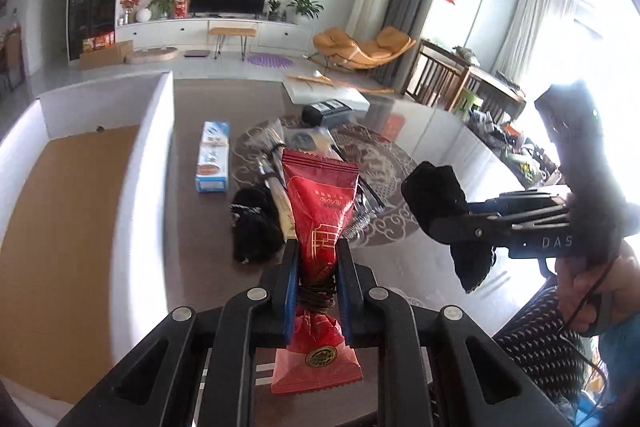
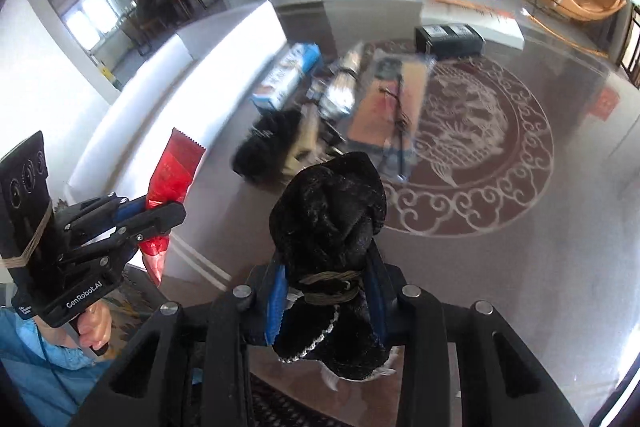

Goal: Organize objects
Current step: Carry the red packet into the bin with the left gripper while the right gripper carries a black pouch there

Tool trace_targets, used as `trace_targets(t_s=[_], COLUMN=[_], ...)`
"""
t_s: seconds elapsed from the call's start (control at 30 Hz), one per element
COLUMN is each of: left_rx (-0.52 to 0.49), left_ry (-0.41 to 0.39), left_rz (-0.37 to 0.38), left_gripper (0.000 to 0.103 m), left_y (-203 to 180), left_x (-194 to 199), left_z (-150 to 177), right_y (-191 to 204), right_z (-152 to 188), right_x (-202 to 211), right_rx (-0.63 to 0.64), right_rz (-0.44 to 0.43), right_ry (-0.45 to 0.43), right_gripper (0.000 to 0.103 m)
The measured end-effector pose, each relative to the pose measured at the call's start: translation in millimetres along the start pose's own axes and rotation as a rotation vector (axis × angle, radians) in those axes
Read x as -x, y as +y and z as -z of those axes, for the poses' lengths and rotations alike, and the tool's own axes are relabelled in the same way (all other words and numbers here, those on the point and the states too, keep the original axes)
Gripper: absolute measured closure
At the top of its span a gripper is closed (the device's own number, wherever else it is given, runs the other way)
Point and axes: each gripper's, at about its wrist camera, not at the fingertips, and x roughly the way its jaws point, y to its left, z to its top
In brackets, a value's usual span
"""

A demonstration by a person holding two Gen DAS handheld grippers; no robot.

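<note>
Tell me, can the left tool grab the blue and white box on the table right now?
Probably not yet: the left tool is already shut on a red packet, though the blue and white box lies uncovered.

"GenRobot.AI" on left tool (image 2: pixel 160 223) body; "DAS" on right tool (image 1: pixel 448 227) body.

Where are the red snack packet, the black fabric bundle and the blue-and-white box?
red snack packet (image 1: pixel 320 203), left wrist view, printed front.
black fabric bundle (image 2: pixel 332 207), right wrist view, upper folds.
blue-and-white box (image 1: pixel 213 155), left wrist view, top face.
</note>
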Motion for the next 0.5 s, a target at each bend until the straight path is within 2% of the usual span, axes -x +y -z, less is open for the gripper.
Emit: trace_targets(t_s=[0.13,0.23,0.4,0.5], left_rx=[0.066,0.091,0.168,0.217], left_ry=[-0.049,-0.063,0.007,0.089], left_rz=[-0.071,-0.199,-0.38,-0.477], left_gripper=[0.087,0.087,0.087,0.084], left_y=[52.4,99.7,183.7,223.3], left_x=[42.3,61.9,72.7,63.9], left_z=[-21.1,-30.7,-23.9,-9.5], right_y=[55.7,107.0,191.8,233.6], right_z=[-23.7,-48.6,-86.0,-98.5], right_x=[4.7,-3.2,-41.7,-78.5], right_rx=[0.057,0.102,0.163,0.182], right_rz=[-0.085,-0.166,-0.288,-0.313], right_ry=[-0.04,-0.057,-0.037,0.014], right_gripper=[0.068,0.068,0.068,0.068])
